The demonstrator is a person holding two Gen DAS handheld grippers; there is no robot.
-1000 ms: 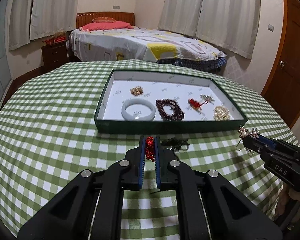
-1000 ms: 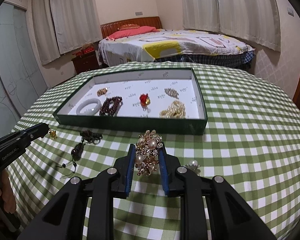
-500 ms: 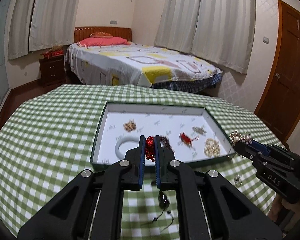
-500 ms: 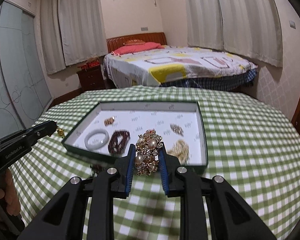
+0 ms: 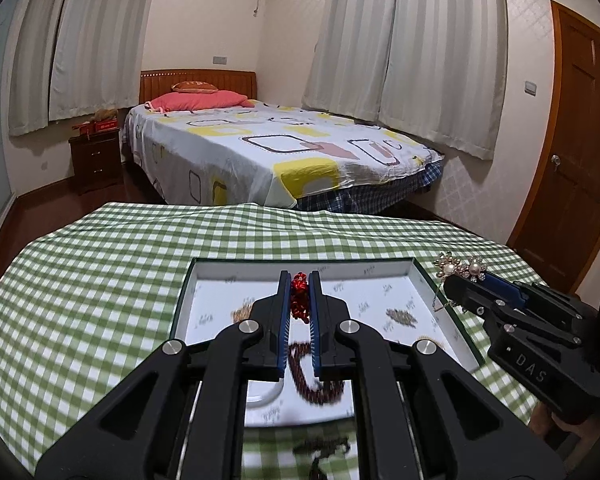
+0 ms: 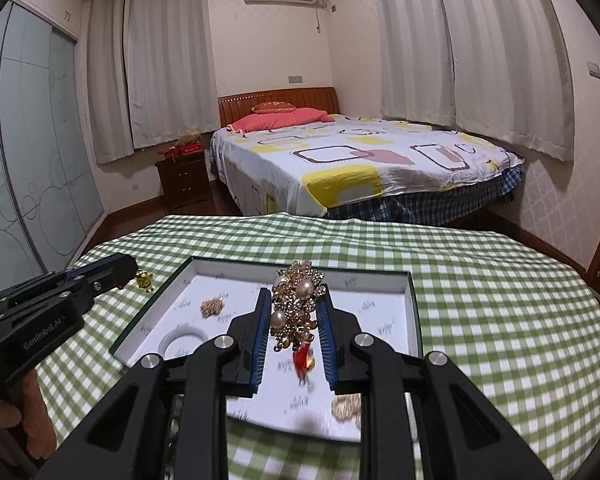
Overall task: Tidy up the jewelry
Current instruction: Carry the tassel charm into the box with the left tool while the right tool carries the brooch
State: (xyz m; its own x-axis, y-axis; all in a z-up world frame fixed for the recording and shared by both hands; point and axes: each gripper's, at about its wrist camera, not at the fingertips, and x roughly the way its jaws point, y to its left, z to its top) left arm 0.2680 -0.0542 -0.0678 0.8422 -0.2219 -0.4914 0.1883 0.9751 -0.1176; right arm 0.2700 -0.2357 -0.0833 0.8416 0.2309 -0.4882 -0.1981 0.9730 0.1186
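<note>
My left gripper (image 5: 299, 292) is shut on a small red bead ornament (image 5: 299, 298) and holds it above the green-rimmed white tray (image 5: 384, 268). My right gripper (image 6: 294, 308) is shut on a gold and pearl brooch (image 6: 298, 304) and holds it above the same tray (image 6: 414, 312). In the tray lie a white bangle (image 6: 182, 338), a dark bead bracelet (image 5: 312, 380), a red ornament (image 6: 302, 362) and gold pieces (image 6: 212, 306). The right gripper with the brooch (image 5: 460, 270) also shows in the left wrist view.
The table has a green checked cloth (image 5: 80, 280). A dark tassel piece (image 5: 320, 450) lies on the cloth in front of the tray. A small gold charm (image 6: 144, 280) shows by the left gripper's tip. A bed (image 5: 268, 148) stands behind the table.
Both grippers have lifted from the cloth and moved forward over the tray, each still holding its piece. The tray now sits lower and closer in both views.
</note>
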